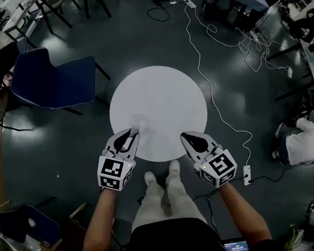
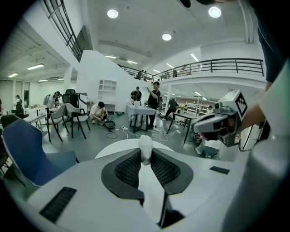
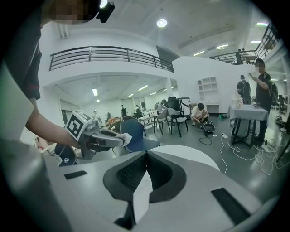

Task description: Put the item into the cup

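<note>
My left gripper (image 1: pixel 131 132) hangs over the near left part of the round white table (image 1: pixel 165 99), shut on a small pale object (image 1: pixel 139 123). From above the object looks round, like a small white cup held by its wall; I cannot tell for sure. In the left gripper view the white object (image 2: pixel 145 144) sticks out between the dark pads. The right gripper view shows it (image 3: pixel 124 138) at the left gripper's tip. My right gripper (image 1: pixel 185 136) is over the table's near right edge, jaws together with nothing in them (image 3: pixel 146 156).
A blue chair (image 1: pixel 52 80) stands left of the table. A white cable (image 1: pixel 208 83) runs across the dark floor on the right to a power strip (image 1: pixel 246 175). The person's shoes (image 1: pixel 162 176) are just under the near table edge. People and more tables stand farther back.
</note>
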Action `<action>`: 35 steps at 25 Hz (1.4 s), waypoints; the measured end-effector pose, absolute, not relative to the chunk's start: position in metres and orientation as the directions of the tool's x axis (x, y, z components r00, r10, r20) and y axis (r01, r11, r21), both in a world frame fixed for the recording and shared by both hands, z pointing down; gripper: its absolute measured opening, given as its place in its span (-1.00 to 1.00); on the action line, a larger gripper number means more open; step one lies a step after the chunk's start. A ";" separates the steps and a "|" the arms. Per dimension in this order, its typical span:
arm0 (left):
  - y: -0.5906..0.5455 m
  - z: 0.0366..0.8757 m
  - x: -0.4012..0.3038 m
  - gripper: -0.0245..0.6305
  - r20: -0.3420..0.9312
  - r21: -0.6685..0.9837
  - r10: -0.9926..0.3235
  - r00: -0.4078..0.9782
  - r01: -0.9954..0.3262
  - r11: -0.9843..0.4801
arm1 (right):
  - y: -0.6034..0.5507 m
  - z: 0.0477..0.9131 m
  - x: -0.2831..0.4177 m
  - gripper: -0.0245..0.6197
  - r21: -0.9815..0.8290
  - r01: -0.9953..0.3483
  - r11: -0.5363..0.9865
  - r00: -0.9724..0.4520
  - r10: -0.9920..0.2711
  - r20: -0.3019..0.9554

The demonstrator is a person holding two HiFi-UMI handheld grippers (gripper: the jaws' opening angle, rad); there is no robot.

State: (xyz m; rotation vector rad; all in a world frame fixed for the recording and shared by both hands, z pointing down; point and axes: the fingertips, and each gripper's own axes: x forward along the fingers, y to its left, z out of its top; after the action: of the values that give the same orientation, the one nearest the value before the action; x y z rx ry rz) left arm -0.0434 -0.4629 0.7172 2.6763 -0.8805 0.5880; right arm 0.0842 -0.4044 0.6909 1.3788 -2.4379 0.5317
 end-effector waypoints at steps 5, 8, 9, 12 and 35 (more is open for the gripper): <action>-0.485 0.751 -0.041 -0.69 0.494 0.108 -0.490 0.719 -0.609 -0.786 | -0.407 0.715 0.083 -0.90 -0.175 -0.864 0.473 -0.498 -0.745 0.444; -0.497 0.768 -0.038 -0.69 0.498 0.113 -0.490 0.715 -0.614 -0.781 | -0.407 0.725 0.084 -0.90 -0.182 -0.867 0.465 -0.493 -0.742 0.454; -0.500 0.773 -0.038 -0.69 0.500 0.115 -0.488 0.715 -0.614 -0.781 | -0.407 0.727 0.084 -0.90 -0.182 -0.869 0.461 -0.490 -0.742 0.457; -0.506 0.788 -0.034 -0.69 0.510 0.109 -0.483 0.711 -0.611 -0.784 | -0.408 0.734 0.089 -0.90 -0.181 -0.874 0.451 -0.479 -0.743 0.467; -0.513 0.809 -0.028 -0.44 0.517 0.173 -0.470 0.715 -0.625 -0.761 | -0.408 0.751 0.092 -0.90 -0.193 -0.874 0.445 -0.478 -0.725 0.495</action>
State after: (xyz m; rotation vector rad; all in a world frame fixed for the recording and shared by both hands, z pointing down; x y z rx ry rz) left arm -0.0283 -0.5128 0.8091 2.5863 -0.8540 0.6479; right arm 0.0925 -0.4080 0.7510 1.3632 -2.3612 0.6117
